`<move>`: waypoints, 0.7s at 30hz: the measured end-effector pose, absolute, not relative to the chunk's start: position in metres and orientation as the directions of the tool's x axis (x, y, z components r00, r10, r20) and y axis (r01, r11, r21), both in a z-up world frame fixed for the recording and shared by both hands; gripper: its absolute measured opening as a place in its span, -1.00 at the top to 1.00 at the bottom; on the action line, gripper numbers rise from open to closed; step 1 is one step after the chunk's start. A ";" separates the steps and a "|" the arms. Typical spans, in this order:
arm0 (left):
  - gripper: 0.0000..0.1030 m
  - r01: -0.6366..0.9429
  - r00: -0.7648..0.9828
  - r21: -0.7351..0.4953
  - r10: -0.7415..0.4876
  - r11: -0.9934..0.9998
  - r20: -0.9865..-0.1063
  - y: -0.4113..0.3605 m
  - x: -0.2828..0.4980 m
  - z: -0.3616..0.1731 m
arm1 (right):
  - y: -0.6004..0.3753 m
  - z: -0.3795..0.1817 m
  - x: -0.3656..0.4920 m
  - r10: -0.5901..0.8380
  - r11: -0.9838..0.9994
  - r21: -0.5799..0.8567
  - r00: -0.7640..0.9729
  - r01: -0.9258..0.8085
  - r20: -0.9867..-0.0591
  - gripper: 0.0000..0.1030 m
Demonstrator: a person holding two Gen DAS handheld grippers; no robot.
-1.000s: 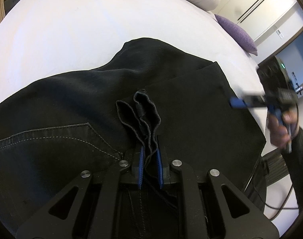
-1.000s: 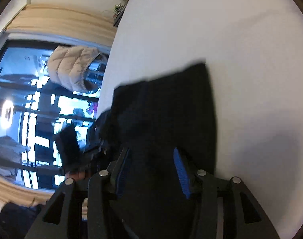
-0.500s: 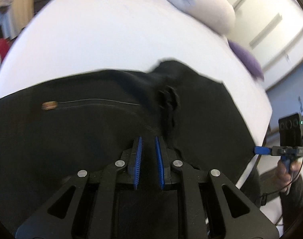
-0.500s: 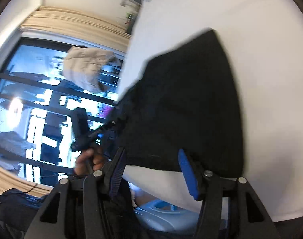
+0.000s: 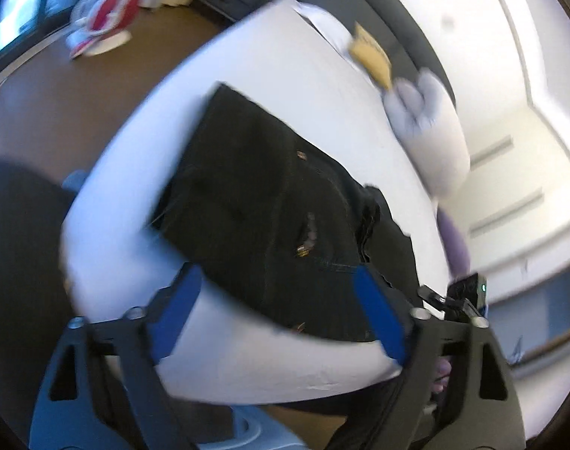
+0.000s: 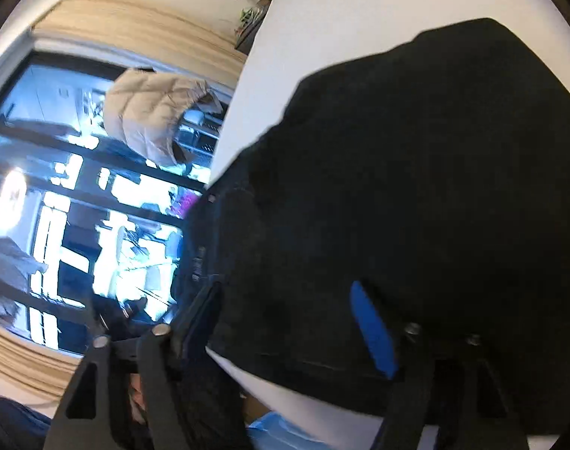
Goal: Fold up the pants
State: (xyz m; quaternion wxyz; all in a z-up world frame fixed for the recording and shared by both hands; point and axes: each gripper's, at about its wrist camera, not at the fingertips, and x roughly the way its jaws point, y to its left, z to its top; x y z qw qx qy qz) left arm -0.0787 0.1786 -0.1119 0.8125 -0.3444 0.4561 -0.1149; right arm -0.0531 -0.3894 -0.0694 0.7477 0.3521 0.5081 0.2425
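Observation:
The black pants (image 5: pixel 277 202) lie folded in a flat dark stack on the white bed (image 5: pixel 269 67). In the left wrist view my left gripper (image 5: pixel 277 315) hangs over the bed's near edge, its jaws opening wide. The pants' near hem lies just beyond its blue pads (image 5: pixel 176 315), and nothing is held. In the right wrist view the pants (image 6: pixel 416 168) fill the frame. My right gripper (image 6: pixel 288 326) is opening too, with the pants' near edge between its fingers (image 6: pixel 373 332) but not pinched. The right gripper's body (image 5: pixel 468 296) shows at the right of the left wrist view.
A white pillow (image 5: pixel 431 142), a tan item (image 5: pixel 371 56) and a purple cushion (image 5: pixel 453 240) lie at the bed's far side. Brown floor (image 5: pixel 59 93) runs left of the bed. A beige puffer jacket (image 6: pixel 157 112) hangs by the dark window. A light blue object (image 6: pixel 281 431) sits under the bed's edge.
My left gripper let go of the bunched fabric, opened wide, rolled and drew back past the bed's edge. My right gripper widened and shifted along the pants' near edge.

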 end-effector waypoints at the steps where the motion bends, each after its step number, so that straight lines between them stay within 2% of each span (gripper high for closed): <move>1: -0.69 -0.138 0.551 -0.664 -0.500 0.735 -0.668 0.183 -0.084 -0.114 | -0.389 -0.065 -0.055 0.729 0.618 0.786 0.375 -0.001 -0.573 -0.47; 4: -0.69 -0.169 0.536 -0.667 -0.501 0.725 -0.680 0.194 -0.091 -0.122 | -0.387 -0.045 -0.065 0.752 0.567 0.823 0.426 -0.030 -0.502 -0.48; 8: -0.69 -0.231 0.556 -0.727 -0.525 0.647 -0.644 0.213 -0.096 -0.135 | -0.369 -0.033 -0.075 0.801 0.483 0.871 0.445 -0.084 -0.401 -0.48; 13: -0.70 -0.264 0.581 -0.798 -0.572 0.541 -0.579 0.214 -0.085 -0.156 | -0.343 -0.040 -0.067 0.825 0.462 0.883 0.406 -0.082 -0.394 -0.46; 21: -0.70 -0.261 0.654 -0.862 -0.578 0.434 -0.488 0.217 -0.059 -0.172 | -0.340 -0.037 -0.062 0.846 0.412 0.907 0.407 -0.089 -0.344 -0.46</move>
